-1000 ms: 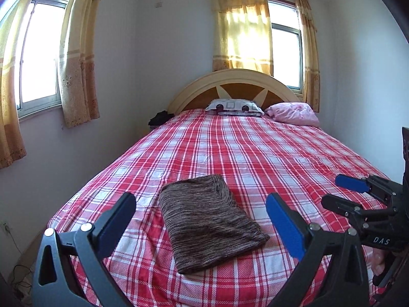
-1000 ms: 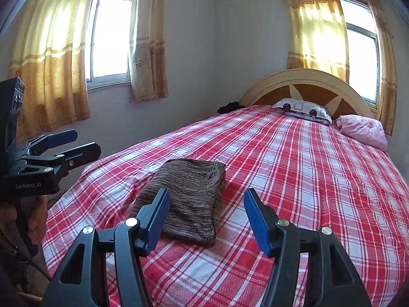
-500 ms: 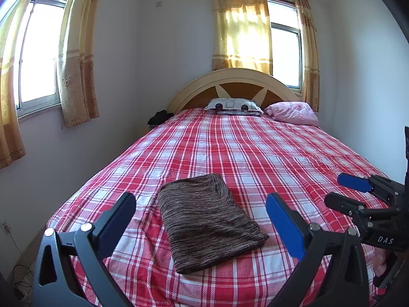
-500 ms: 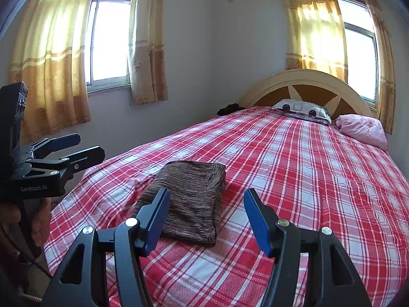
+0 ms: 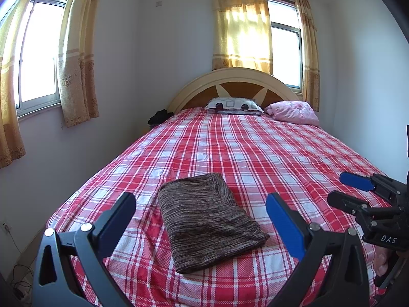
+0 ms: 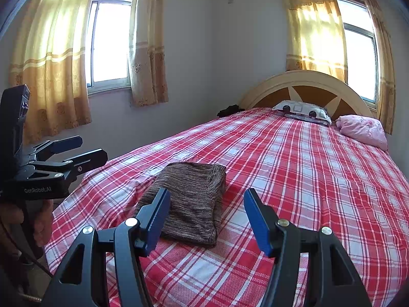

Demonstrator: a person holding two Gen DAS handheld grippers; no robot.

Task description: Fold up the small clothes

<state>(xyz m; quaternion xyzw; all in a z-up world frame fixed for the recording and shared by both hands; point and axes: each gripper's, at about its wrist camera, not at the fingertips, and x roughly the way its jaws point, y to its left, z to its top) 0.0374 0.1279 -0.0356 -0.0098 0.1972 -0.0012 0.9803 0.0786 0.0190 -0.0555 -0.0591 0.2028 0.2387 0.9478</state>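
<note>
- Two views, left wrist first. Folded brown melange knit garment lies flat on the red-and-white plaid bed, near the foot end, toward the window-side edge.
- Left gripper: fingers wide apart, empty, above the cover; garment sits just ahead, framed between them. Long axis runs away from the camera, skewed to the left at the far end.
- Right gripper at the frame's right, fingers apart, nothing between them; well clear of the garment.
- Right wrist view: right gripper fingers apart, empty. Garment lies ahead and left of centre, partly hidden by the left finger; its thick stacked edge faces right.
- Left gripper at far left, off the bed's side edge.
- Judgement: left gripper nearer. Open plaid to the right and toward the headboard; tight room on the window side.
</note>
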